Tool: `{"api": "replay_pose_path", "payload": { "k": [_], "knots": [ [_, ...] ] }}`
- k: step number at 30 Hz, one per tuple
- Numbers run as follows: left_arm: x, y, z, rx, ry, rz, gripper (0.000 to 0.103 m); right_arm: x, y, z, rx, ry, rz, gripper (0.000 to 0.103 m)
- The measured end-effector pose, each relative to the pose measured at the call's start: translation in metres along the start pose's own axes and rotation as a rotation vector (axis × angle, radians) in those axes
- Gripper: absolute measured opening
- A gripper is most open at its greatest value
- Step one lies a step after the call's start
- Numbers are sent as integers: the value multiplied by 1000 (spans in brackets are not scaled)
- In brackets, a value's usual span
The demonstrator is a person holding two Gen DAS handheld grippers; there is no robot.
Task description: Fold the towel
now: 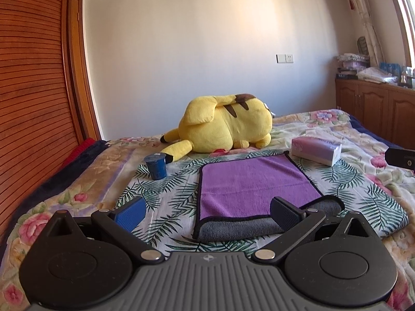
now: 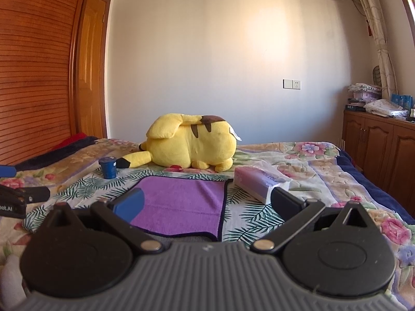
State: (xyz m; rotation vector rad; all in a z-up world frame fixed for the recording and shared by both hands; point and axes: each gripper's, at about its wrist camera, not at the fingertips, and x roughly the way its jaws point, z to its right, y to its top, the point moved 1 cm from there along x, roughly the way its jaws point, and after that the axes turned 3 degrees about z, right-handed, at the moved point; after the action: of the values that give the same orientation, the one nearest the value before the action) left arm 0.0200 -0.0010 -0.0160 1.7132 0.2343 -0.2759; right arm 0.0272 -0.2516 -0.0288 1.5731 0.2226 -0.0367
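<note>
My left gripper (image 1: pixel 207 211) sits right under the lens, its fingers spread wide and clamped on nothing; my right gripper (image 2: pixel 207 203) is the same, fingers apart and empty. Both hang low over the near edge of the towel (image 1: pixel 256 181), which I take as my landmark.

The bed (image 1: pixel 64 181) carries everything, with a palm-leaf cloth (image 1: pixel 166 197) spread directly under the towel. Beyond the towel's far edge lies the yellow plush (image 1: pixel 225 127). Just past its far right corner is the pink tissue pack (image 1: pixel 315 150), close enough to catch a swung corner. Off its far left corner, apart from it, stands the small blue cup (image 1: pixel 155 167).

The towel lies flat, purple side up, with a grey strip (image 1: pixel 241 226) showing along the near edge, so it looks already doubled once or turned back there.

As I judge it, the step in hand is taking the near corners. To do it well I should bring each gripper down on its own corner, pinch both layers at the black hem, lift evenly, and carry the edge straight to the far hem, staying short of the tissue pack.
</note>
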Motion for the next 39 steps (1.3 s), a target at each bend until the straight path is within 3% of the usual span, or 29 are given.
{"api": "replay_pose_path", "payload": {
  "k": [25, 39],
  "knots": [
    [34, -10, 6, 52, -48, -124, 87, 41, -10, -1, -37, 25, -132, 103],
    [63, -9, -3, 11, -92, -169, 84, 67, -20, -3, -79, 53, -212, 103]
  ]
}}
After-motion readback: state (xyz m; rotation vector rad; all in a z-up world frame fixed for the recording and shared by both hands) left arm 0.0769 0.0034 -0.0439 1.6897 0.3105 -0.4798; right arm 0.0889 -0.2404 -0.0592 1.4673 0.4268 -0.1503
